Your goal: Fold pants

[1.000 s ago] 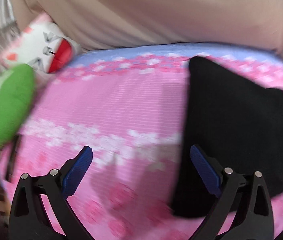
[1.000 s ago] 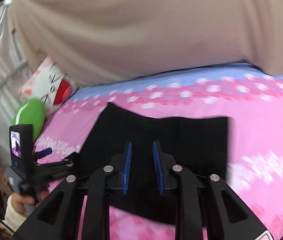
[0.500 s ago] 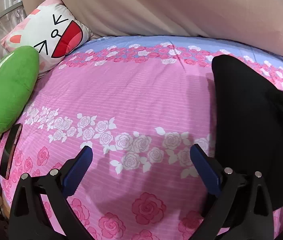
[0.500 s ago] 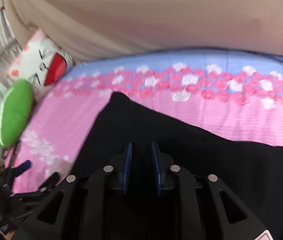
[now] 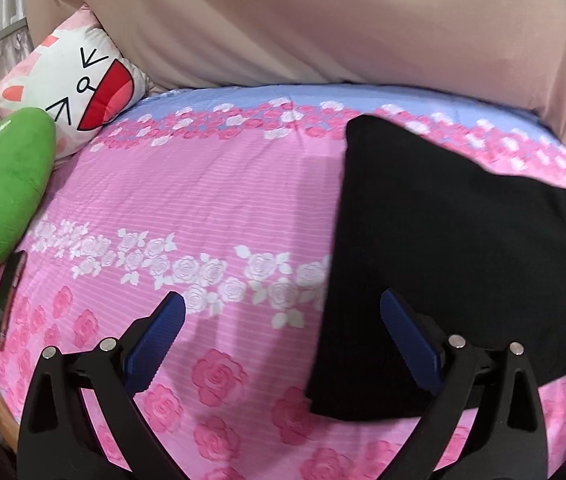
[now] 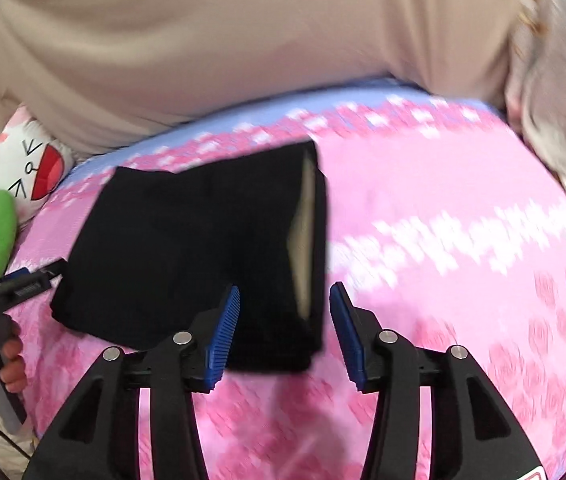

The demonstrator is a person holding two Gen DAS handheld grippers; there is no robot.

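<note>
The black pants (image 5: 463, 248) lie folded into a compact rectangle on the pink rose-print bedsheet (image 5: 203, 200). In the right wrist view the pants (image 6: 187, 256) lie flat, with a pale waistband lining showing at their right edge. My left gripper (image 5: 283, 340) is open and empty, above the sheet just left of the pants. My right gripper (image 6: 285, 332) is open and empty, just in front of the pants' near right corner. The left gripper also shows in the right wrist view (image 6: 23, 280), at the pants' left edge.
A cartoon-face pillow (image 5: 75, 92) and a green plush cushion (image 5: 3, 192) sit at the bed's far left. A dark phone (image 5: 7, 300) lies by the left edge. A beige curtain (image 5: 323, 20) hangs behind the bed. Pale cloth (image 6: 555, 112) hangs at the right.
My right gripper has opened, let go of the pants and drawn back. The pants now lie flat on the sheet. The left gripper stays open and has shifted slightly.
</note>
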